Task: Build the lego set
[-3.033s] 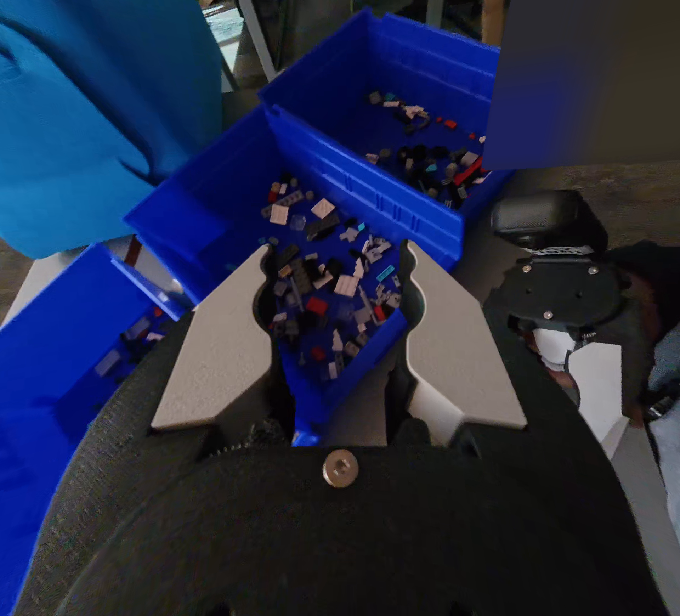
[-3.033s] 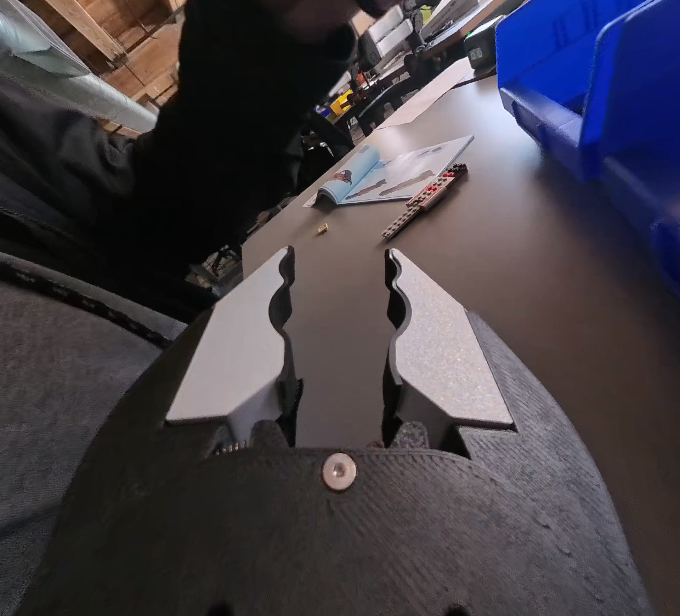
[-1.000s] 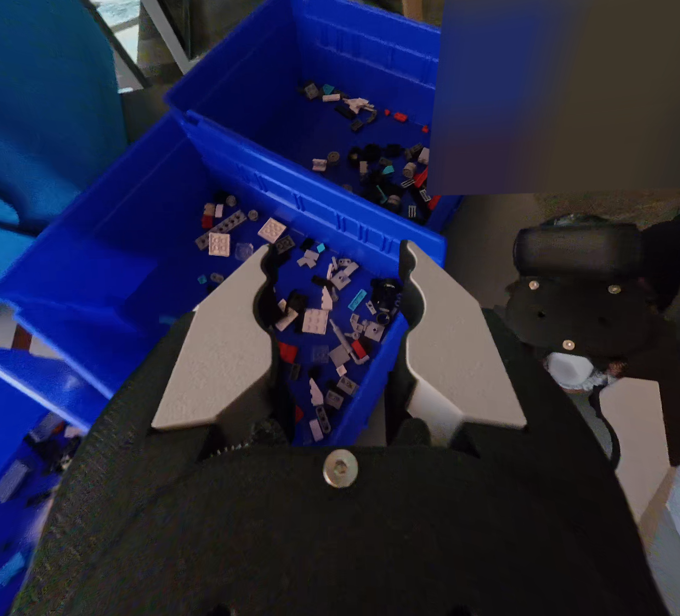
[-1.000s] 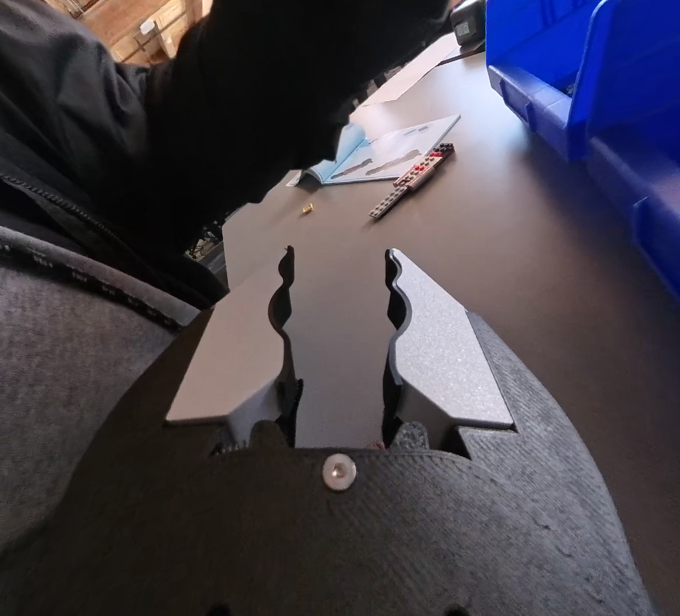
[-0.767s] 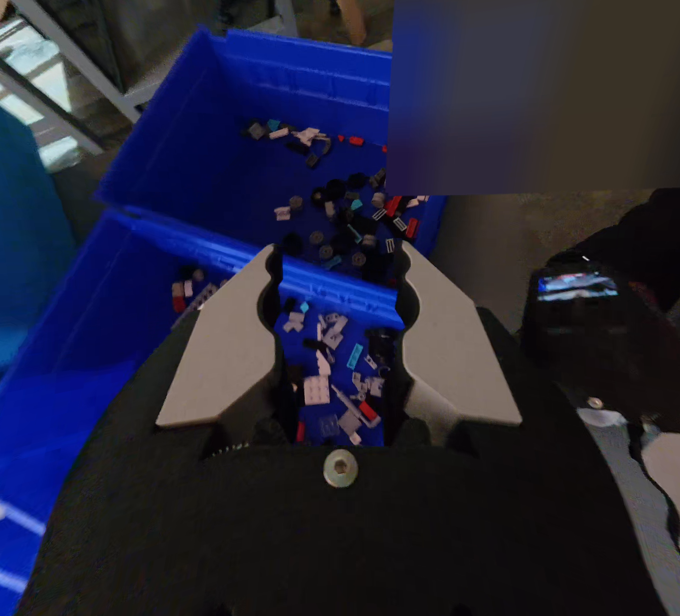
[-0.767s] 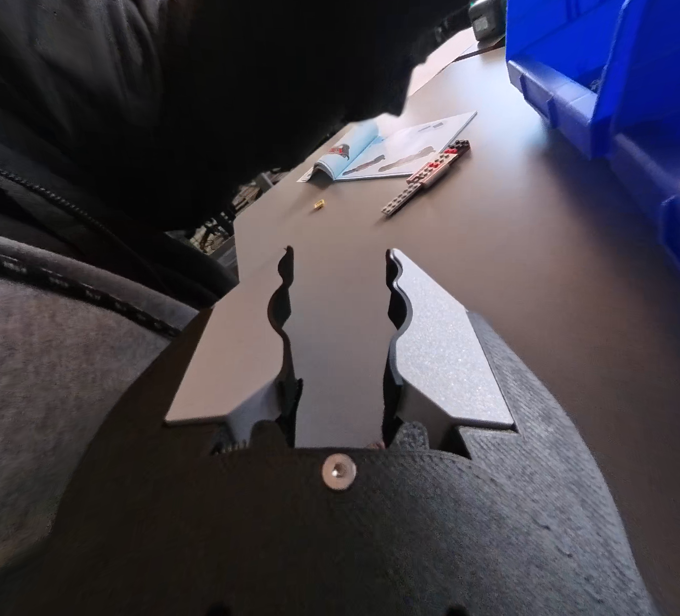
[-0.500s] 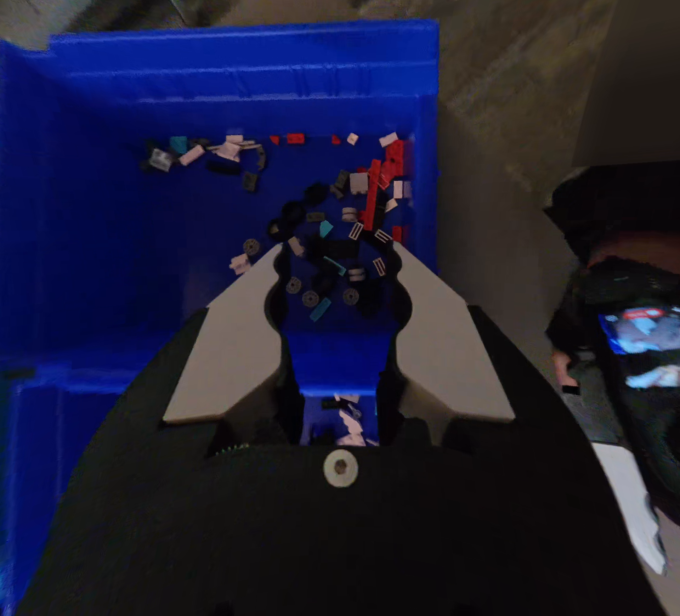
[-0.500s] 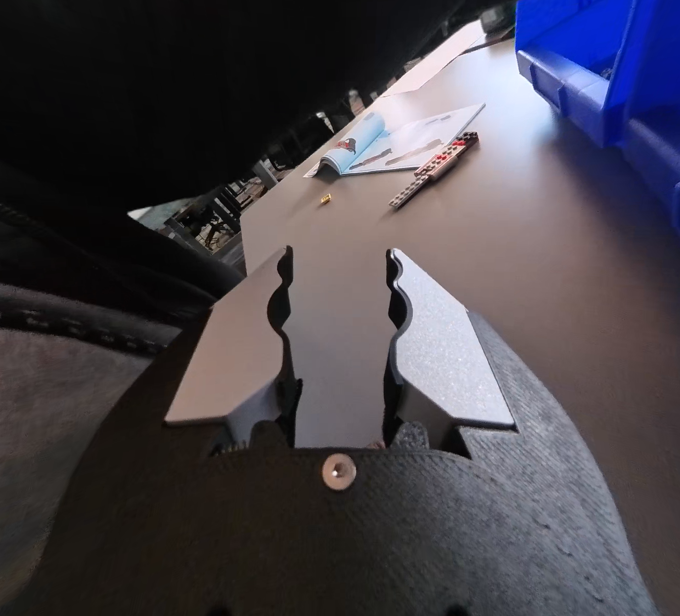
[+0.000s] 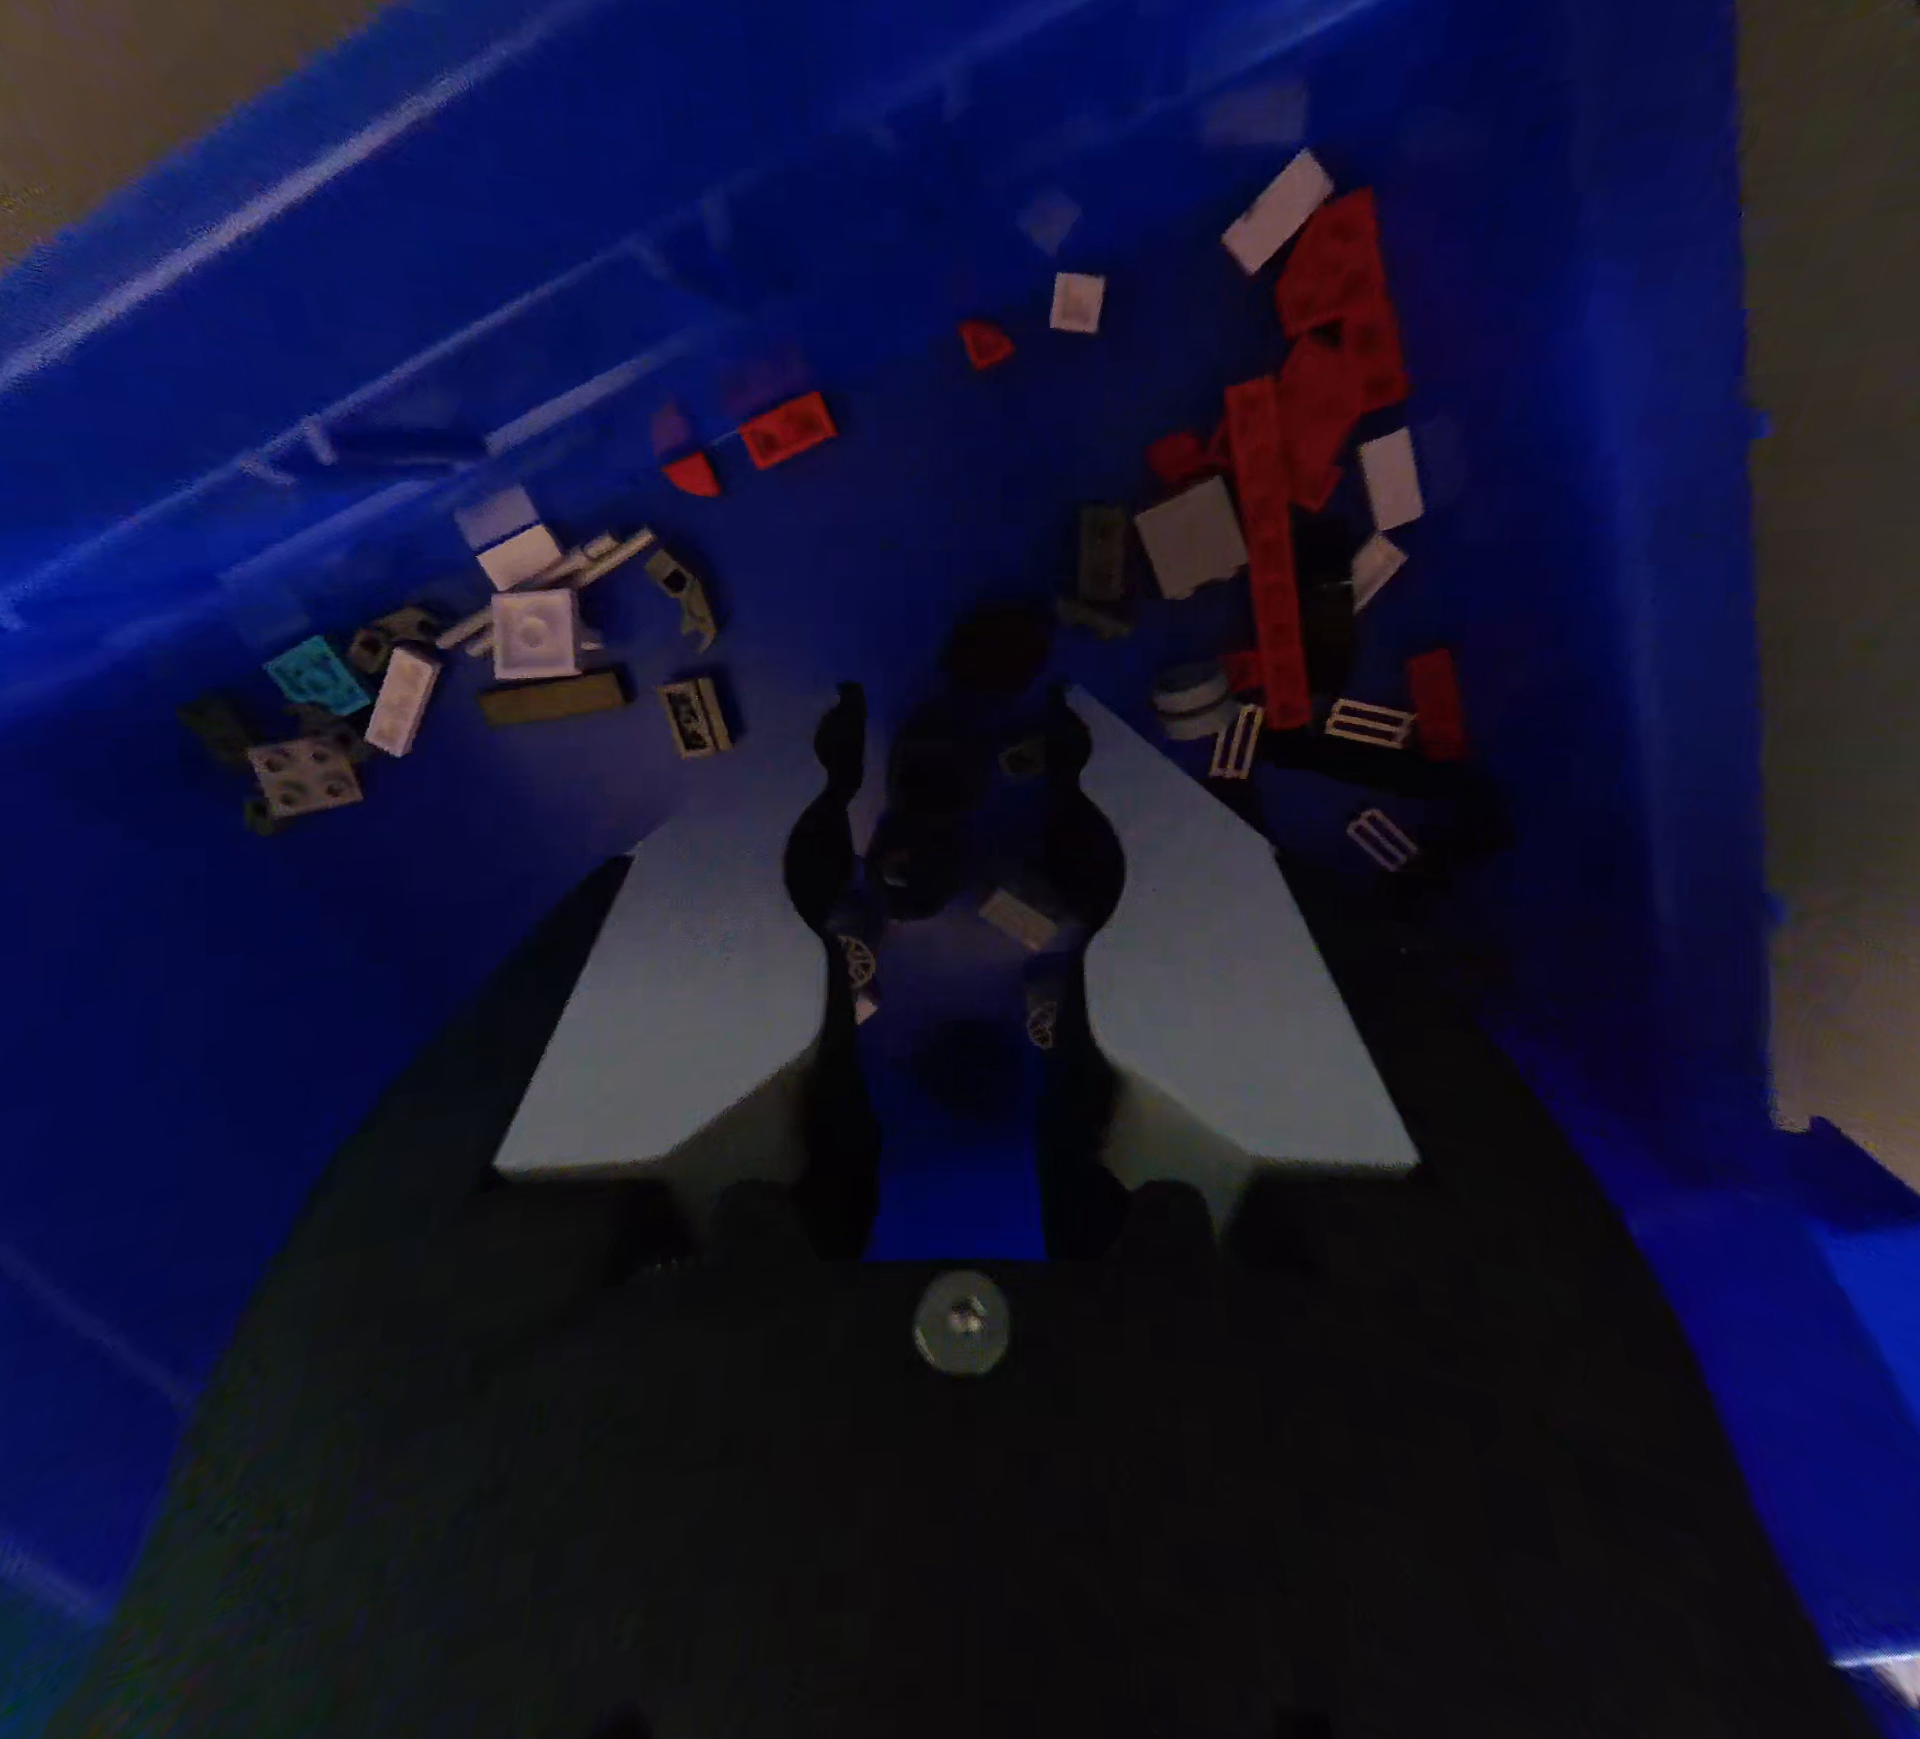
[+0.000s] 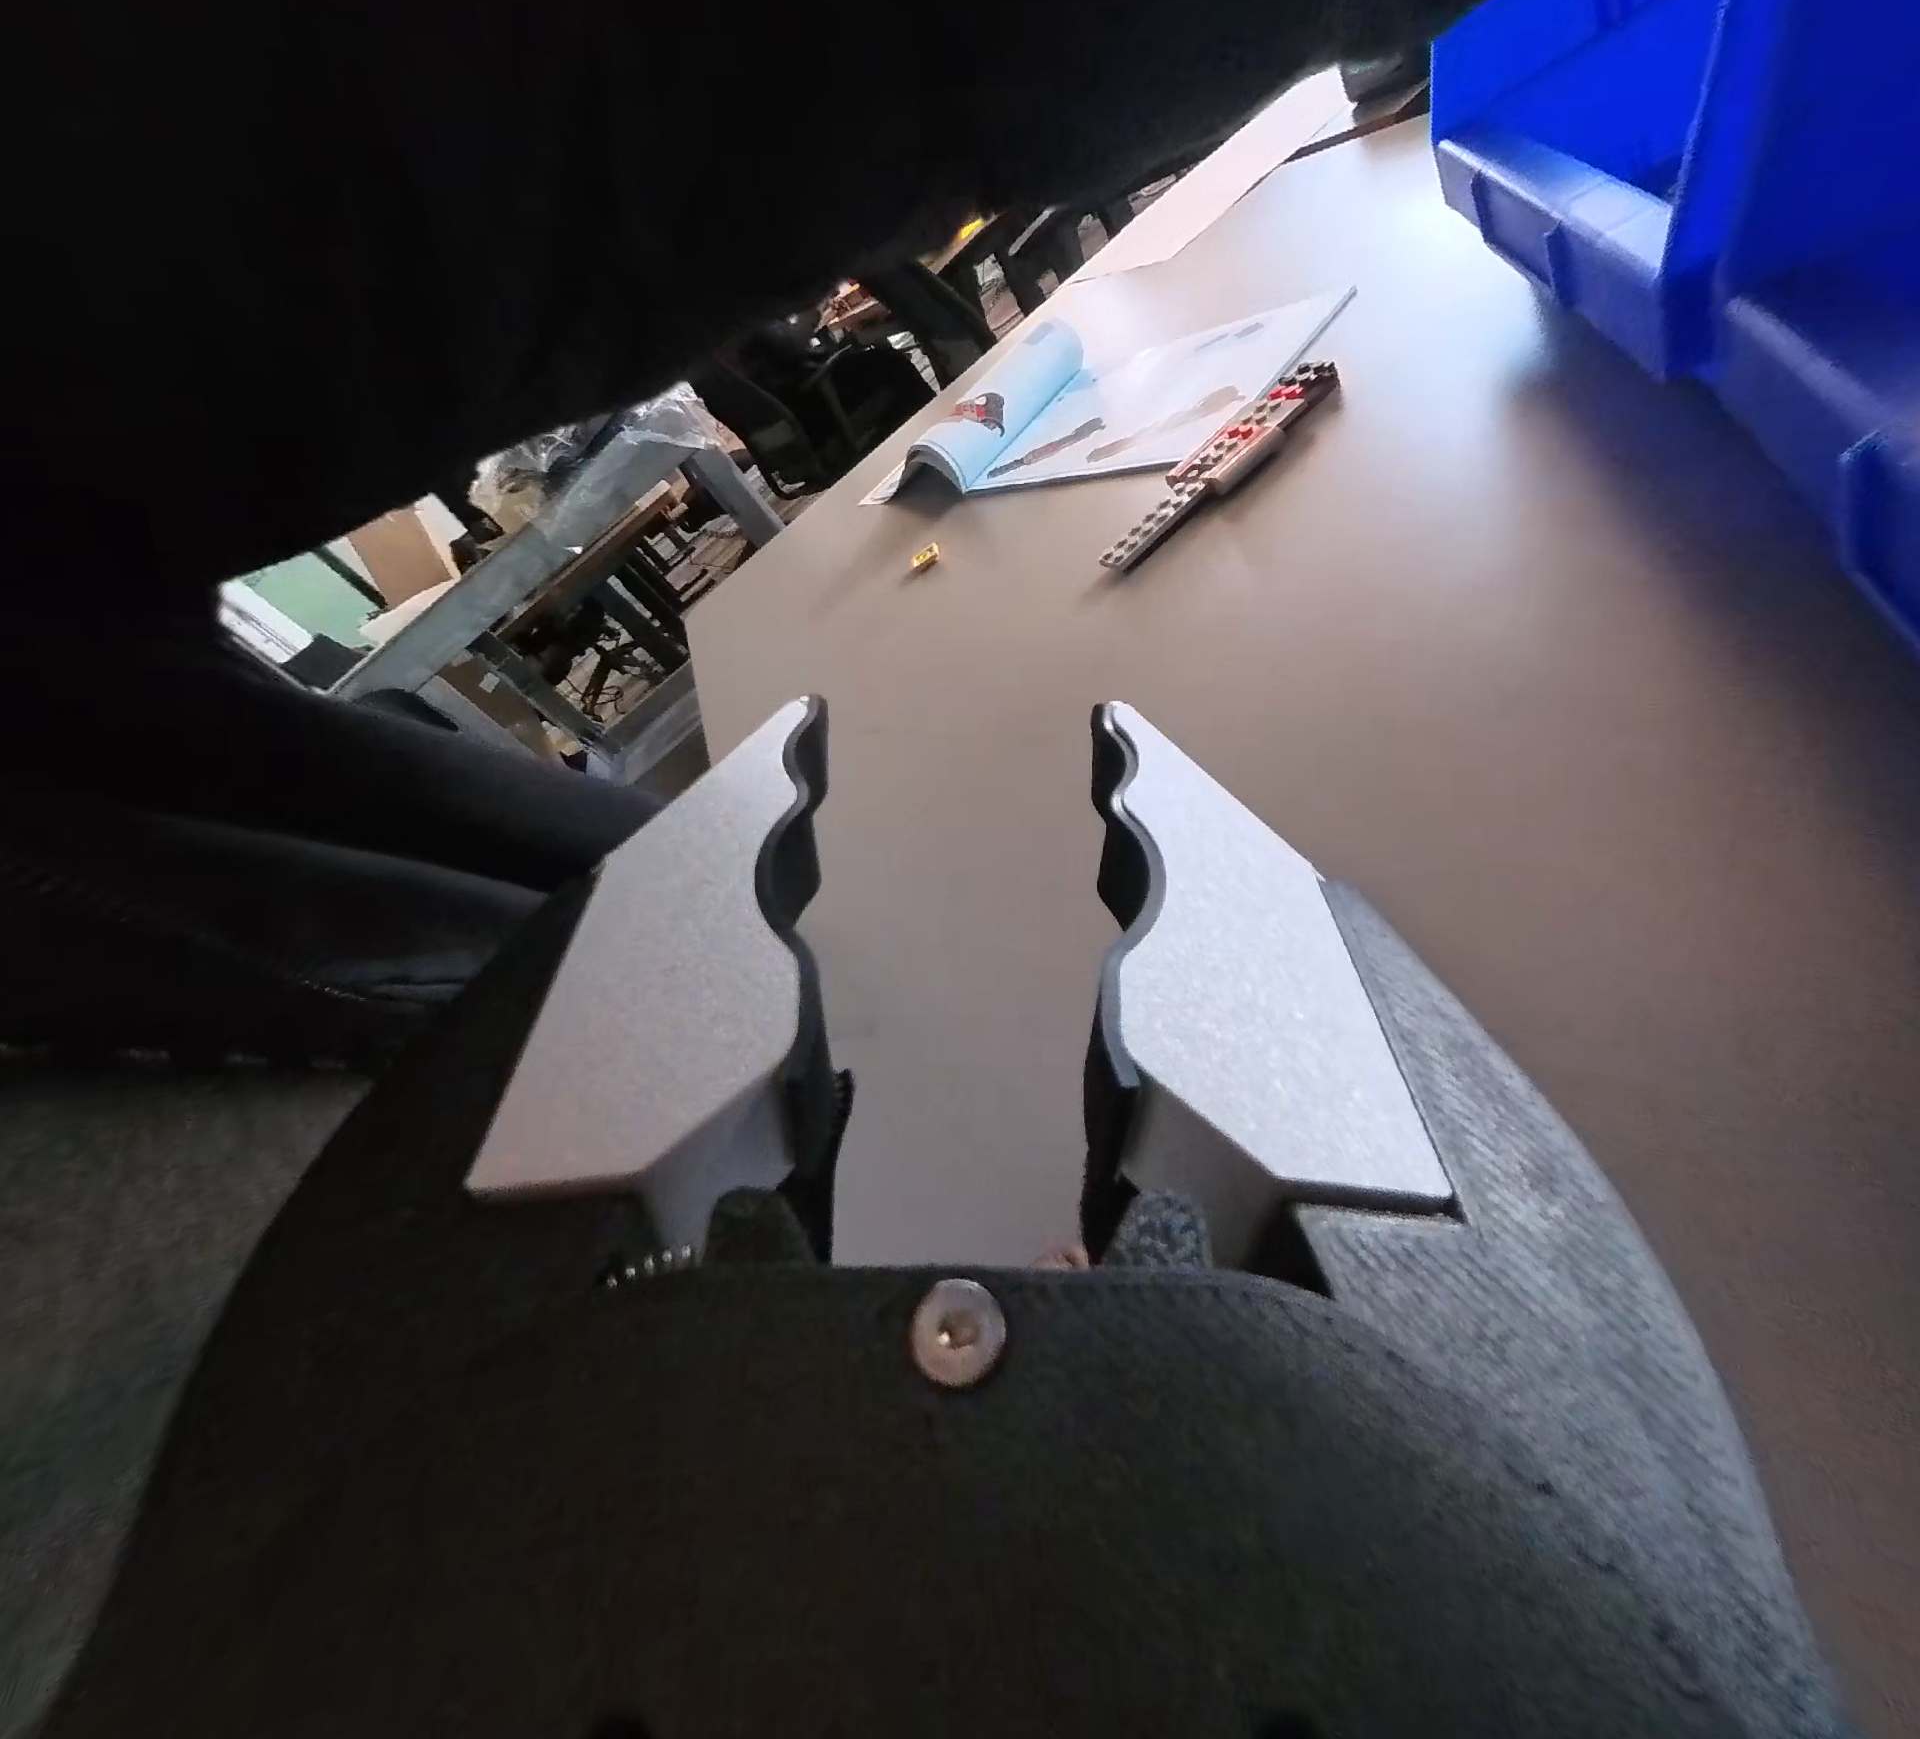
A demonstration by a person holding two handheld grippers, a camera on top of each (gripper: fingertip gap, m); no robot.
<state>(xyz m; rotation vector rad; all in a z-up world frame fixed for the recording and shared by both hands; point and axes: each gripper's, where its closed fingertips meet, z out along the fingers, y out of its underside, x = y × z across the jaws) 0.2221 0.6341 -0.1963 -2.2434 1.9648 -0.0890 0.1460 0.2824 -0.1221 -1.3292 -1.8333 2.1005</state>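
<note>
My left gripper (image 9: 951, 713) is open and reaches down inside a blue bin (image 9: 727, 131) with several loose lego pieces. Dark round pieces (image 9: 935, 796) lie between its fingertips. A cluster of red plates (image 9: 1309, 463) lies to the right, white and grey pieces (image 9: 530, 629) to the left. My right gripper (image 10: 958, 713) is open and empty, low over the dark table (image 10: 1351, 754). Ahead of it lie a partly built long grey plate with red studs (image 10: 1221, 468), a small yellow piece (image 10: 925, 557) and an open instruction booklet (image 10: 1112, 401).
Blue bins (image 10: 1714, 183) stand along the right of the right wrist view. A person's dark sleeve (image 10: 623, 131) fills its upper left. White paper (image 10: 1226, 172) lies at the table's far end. There is about 35 cm between the tips of the two grippers.
My left gripper has moved from above the near bin over to the far bin and has dropped down inside it. The right gripper has stayed nearly still; the person's body has leaned over it.
</note>
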